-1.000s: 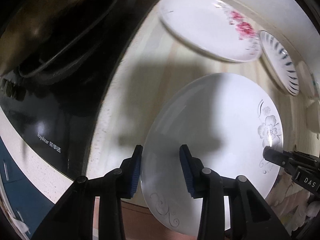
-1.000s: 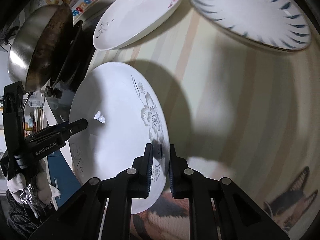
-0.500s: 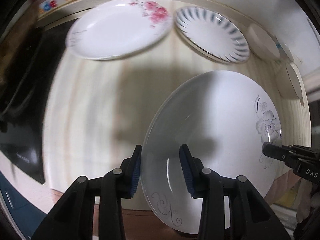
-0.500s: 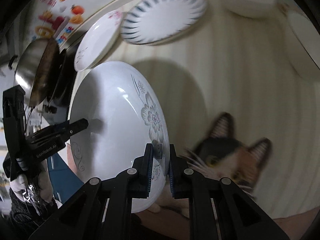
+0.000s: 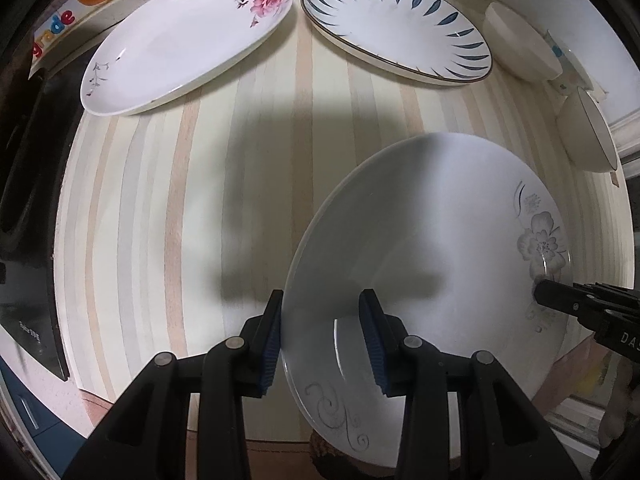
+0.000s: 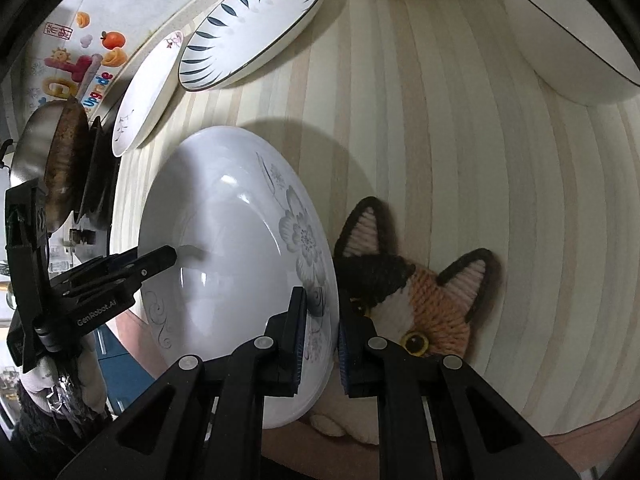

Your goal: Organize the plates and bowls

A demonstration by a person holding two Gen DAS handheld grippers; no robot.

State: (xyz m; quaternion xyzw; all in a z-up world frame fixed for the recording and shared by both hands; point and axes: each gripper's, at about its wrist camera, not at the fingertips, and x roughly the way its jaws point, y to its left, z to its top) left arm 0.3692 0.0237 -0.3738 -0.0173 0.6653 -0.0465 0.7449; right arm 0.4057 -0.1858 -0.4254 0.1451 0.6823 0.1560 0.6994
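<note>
Striped countertop [image 5: 248,184] runs beneath me, and I carry the grey-flower plate [image 5: 432,248] above it by opposite rims. My left gripper [image 5: 320,340] straddles its near edge, jaws fairly wide; my right gripper [image 6: 322,332] is pinched tight on the flowered edge. Ahead lie the pink-flower plate [image 5: 176,48] and the blue-leaf plate [image 5: 396,24], equally reachable.

Big plate [image 5: 420,248] white, grey flower and grey curls on rim; oval plate [image 5: 180,40] white with pink flowers; round plate [image 5: 396,24] white with dark blue leaf marks; two bowls [image 5: 520,48] cream; mat [image 5: 180,200] cream and tan stripes; cat toy [image 6: 424,300] orange, black, white, yellow eye; gripper pads [image 5: 272,344] blue, arms black.
</note>
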